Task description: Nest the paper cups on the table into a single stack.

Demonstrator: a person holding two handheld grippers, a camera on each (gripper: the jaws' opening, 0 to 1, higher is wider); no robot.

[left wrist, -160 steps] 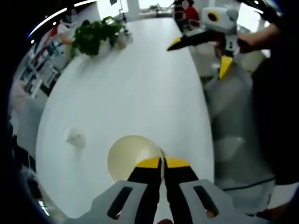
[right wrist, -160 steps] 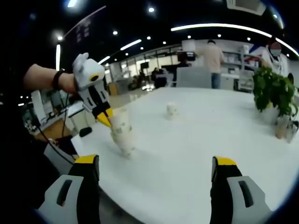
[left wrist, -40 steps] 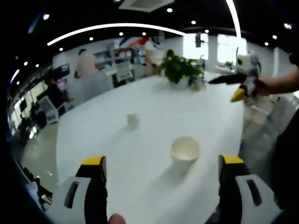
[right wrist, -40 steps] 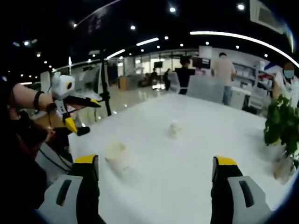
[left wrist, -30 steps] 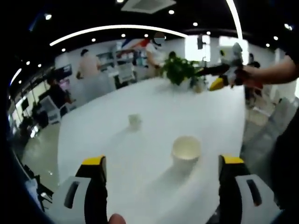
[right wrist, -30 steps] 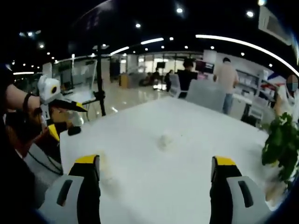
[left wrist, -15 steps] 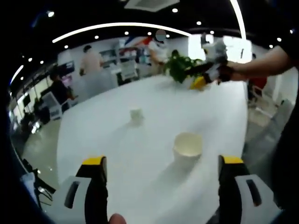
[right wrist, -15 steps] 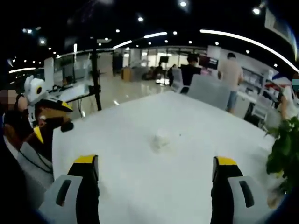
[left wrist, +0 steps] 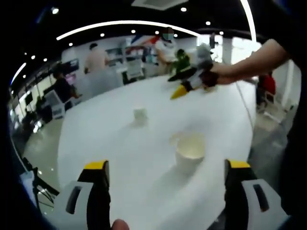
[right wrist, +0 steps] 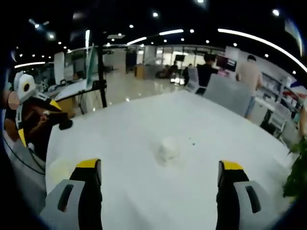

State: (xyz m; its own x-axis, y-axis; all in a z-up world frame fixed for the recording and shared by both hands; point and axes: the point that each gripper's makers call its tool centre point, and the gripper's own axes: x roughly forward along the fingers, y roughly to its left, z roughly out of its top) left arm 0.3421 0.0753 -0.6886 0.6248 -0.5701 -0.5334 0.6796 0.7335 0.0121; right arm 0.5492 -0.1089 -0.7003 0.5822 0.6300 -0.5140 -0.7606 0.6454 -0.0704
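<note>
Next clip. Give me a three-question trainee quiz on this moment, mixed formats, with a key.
1. True or false: the left gripper is shut on the near, wide white paper cup.
2. Multiple choice: the small white paper cup farther along the white table is (A) nested in the near cup, (B) standing apart on its own, (C) held in the right gripper.
3. Fill in: in the left gripper view, the right gripper reaches in over the ____.

Key: 1 false, its jaws stand wide open with the cup between and beyond them; 2 B; 3 table.
</note>
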